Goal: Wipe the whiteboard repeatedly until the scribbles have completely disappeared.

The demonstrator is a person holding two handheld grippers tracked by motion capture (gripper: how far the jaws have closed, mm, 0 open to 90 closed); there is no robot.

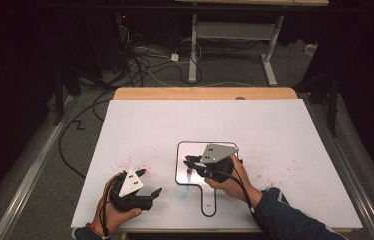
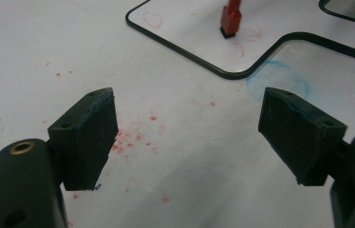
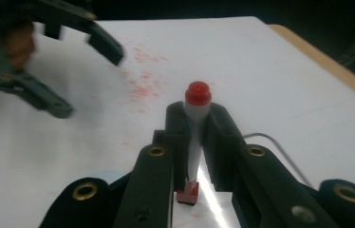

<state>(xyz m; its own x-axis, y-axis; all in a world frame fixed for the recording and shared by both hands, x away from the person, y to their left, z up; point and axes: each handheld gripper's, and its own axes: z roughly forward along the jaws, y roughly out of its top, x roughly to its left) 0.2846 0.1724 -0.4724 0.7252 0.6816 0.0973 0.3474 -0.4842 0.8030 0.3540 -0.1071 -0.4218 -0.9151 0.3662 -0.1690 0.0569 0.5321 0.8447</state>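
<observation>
- My right gripper (image 1: 193, 164) is clamped on the red marker (image 3: 196, 137), both pads pressing its grey barrel; the red tip block meets the small whiteboard (image 1: 182, 150) and the round red end cap stands above the jaws.
- My left gripper (image 2: 185, 128) stands wide apart, holding nothing, just off the whiteboard's near-left corner, over red specks on the white table cover (image 1: 285, 135).
- Step in hand, as I judge it: marking the whiteboard. I should keep the marker upright, press lightly, and stay inside the black rim.
- The whiteboard lies flat near the table's middle, handle toward me, with faint red strokes on it; a blue smudge (image 2: 280, 80) sits beside the handle.
</observation>
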